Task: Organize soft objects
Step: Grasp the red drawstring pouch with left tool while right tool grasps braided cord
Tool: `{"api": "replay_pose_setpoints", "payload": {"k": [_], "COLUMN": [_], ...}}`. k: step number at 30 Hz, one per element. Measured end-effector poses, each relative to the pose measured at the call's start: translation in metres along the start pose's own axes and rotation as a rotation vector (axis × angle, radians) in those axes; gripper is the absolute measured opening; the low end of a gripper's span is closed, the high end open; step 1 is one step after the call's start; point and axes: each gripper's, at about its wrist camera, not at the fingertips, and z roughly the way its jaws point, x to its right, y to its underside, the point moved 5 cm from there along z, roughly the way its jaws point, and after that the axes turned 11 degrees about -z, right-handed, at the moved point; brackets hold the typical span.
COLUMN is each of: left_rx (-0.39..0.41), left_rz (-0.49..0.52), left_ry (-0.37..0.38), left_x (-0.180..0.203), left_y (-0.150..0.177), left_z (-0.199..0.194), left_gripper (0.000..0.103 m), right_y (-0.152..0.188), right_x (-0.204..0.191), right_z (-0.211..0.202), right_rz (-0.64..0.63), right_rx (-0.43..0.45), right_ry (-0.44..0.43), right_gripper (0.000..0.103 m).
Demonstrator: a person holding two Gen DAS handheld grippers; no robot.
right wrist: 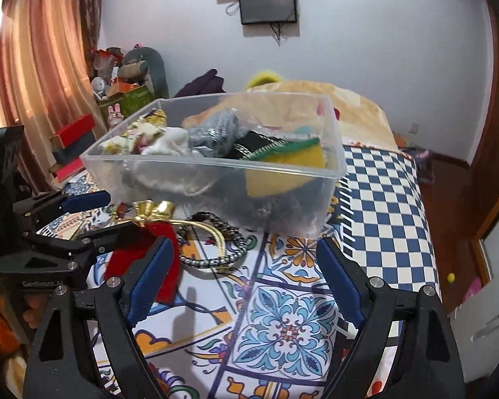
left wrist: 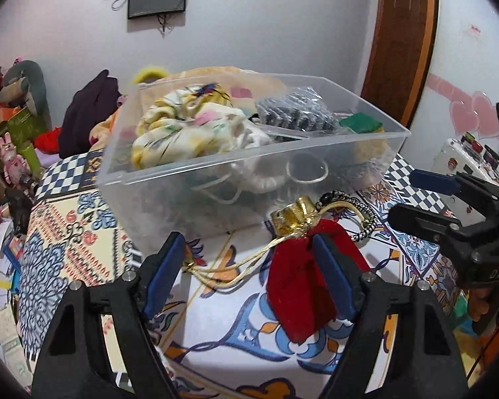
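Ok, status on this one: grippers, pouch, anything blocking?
Left gripper open, red pouch draped over one of its fingers. Right gripper open, empty. Braided cord beside pouch; clear bin just behind.

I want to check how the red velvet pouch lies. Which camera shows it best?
The left wrist view: the red velvet pouch with its gold neck lies almost whole between the open fingers of the left hand-held gripper. In the right wrist view, the left hand-held gripper and a right finger hide most of it.
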Motion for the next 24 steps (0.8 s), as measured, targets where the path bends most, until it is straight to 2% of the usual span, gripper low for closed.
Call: {"api": "replay_pose_setpoints", "payload": {"k": [6, 8, 12, 15, 16, 18, 19, 24], "left_rx": [-0.082, -0.097, -0.090, -0.082, -0.081, -0.068, -0.056, 0.007], "left_rz": [0.010, 0.012, 0.028, 0.040, 0.039, 0.038, 0.039, 0.000], "left_ry": [0.044, 0.052, 0.055, 0.057, 0.059, 0.059, 0.049, 0.024], "left_x": [0.008, 0.009, 0.013, 0.016, 0.016, 0.013, 0.010, -0.013], "left_y": [0.003, 0.004, 0.008, 0.013, 0.014, 0.017, 0.019, 0.016], "left_z": [0.013, 0.015, 0.013, 0.010, 0.009, 0.005, 0.000, -0.025], "left_gripper": [0.056, 0.050, 0.040, 0.026, 0.023, 0.020, 0.019, 0.016], "right_y": [0.007, 0.008, 0.012, 0.012, 0.012, 0.012, 0.014, 0.018], "right_x": [0.007, 0.007, 0.003, 0.000, 0.000, 0.002, 0.003, 0.004], "right_z": [0.008, 0.013, 0.022, 0.018, 0.016, 0.015, 0.015, 0.012], "right_rz": [0.039, 0.043, 0.036, 0.024, 0.019, 0.022, 0.021, 0.009], "right_rx": [-0.043, -0.065, -0.099, -0.093, -0.089, -0.086, -0.094, -0.087], "right_ry": [0.017, 0.013, 0.008, 0.007, 0.005, 0.007, 0.019, 0.011], "right_gripper": [0.082, 0.072, 0.065, 0.060, 0.056, 0.049, 0.042, 0.037]}}
